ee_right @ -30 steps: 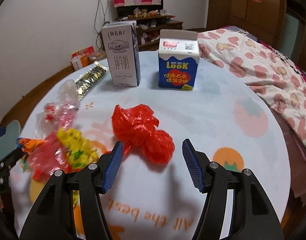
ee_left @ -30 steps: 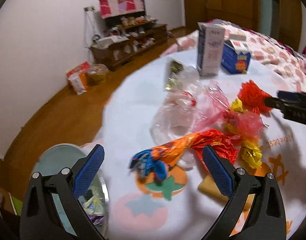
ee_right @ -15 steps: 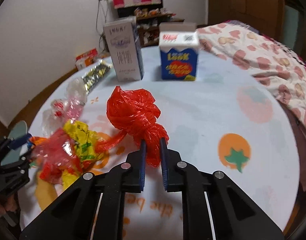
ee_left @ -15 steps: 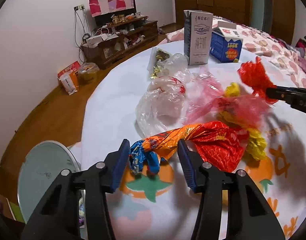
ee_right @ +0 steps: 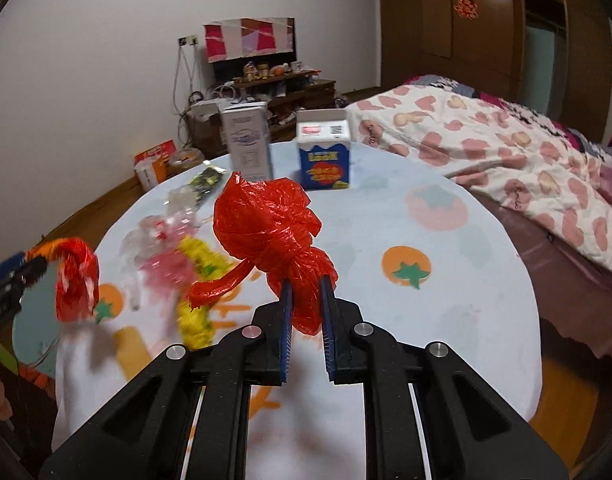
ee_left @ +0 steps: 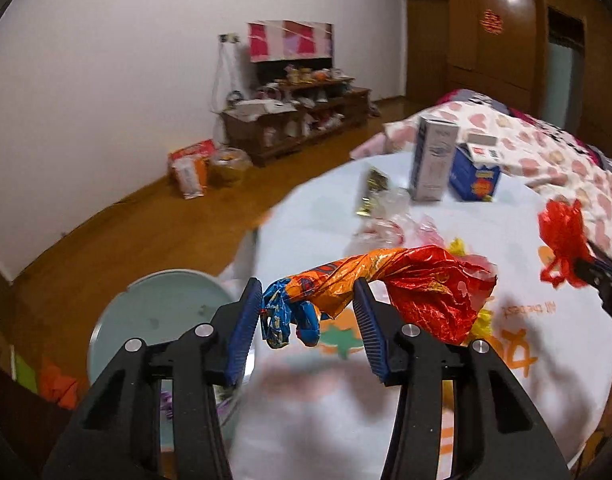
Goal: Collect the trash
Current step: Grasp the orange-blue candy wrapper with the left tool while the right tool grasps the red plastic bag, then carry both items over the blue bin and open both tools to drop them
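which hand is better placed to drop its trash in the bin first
Left, probably. The left gripper holds the orange wrapper right beside the pale green bin at the table's edge. The right gripper, clamping the red bag, is over mid-table, farther from it.

White wall (ee_right: 86,80); wooden floor (ee_left: 106,236), cluttered low shelf unit (ee_left: 298,120), brown wardrobe (ee_right: 486,28), bed with heart-print quilt (ee_right: 506,152)

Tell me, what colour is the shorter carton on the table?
Blue with a white top; the right wrist view shows it best.
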`<action>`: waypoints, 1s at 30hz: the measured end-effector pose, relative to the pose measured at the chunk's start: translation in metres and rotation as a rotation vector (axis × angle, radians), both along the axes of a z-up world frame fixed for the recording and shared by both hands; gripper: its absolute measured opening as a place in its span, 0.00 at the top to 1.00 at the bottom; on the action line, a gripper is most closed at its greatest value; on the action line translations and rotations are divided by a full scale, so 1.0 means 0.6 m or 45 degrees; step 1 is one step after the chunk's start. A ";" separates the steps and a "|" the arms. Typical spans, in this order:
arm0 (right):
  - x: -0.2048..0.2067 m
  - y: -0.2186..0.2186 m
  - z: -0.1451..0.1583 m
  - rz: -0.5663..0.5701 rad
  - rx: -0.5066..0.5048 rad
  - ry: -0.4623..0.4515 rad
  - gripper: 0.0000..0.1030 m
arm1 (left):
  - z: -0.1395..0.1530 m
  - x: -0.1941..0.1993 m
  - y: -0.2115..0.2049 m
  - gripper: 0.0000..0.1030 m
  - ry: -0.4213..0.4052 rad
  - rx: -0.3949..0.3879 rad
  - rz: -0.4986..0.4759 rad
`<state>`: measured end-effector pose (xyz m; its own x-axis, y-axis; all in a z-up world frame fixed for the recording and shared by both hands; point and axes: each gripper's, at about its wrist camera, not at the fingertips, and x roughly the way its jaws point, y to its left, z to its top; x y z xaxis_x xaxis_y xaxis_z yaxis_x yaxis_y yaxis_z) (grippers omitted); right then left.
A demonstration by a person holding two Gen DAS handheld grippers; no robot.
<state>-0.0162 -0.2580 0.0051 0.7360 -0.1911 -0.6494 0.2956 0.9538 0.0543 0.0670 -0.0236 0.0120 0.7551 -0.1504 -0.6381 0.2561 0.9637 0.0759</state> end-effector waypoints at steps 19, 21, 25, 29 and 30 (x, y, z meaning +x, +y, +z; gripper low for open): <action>0.012 0.197 0.019 0.294 -0.008 0.002 0.86 | 0.014 -0.039 0.150 0.54 -0.011 0.094 0.316; 0.017 0.212 0.022 0.313 -0.008 0.000 0.86 | 0.013 -0.039 0.163 0.54 -0.010 0.101 0.339; 0.027 0.239 0.025 0.352 -0.005 0.001 0.86 | 0.011 -0.037 0.192 0.54 0.002 0.099 0.392; 0.040 0.273 0.027 0.402 -0.012 0.003 0.86 | 0.009 -0.034 0.222 0.54 0.012 0.083 0.441; 0.043 0.282 0.027 0.416 -0.015 0.003 0.86 | 0.009 -0.033 0.230 0.54 0.013 0.080 0.458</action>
<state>0.0094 -0.0885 0.0213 0.7582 0.0476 -0.6503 -0.0264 0.9988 0.0424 0.0474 0.1145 0.0172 0.7461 0.1632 -0.6455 -0.0970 0.9858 0.1371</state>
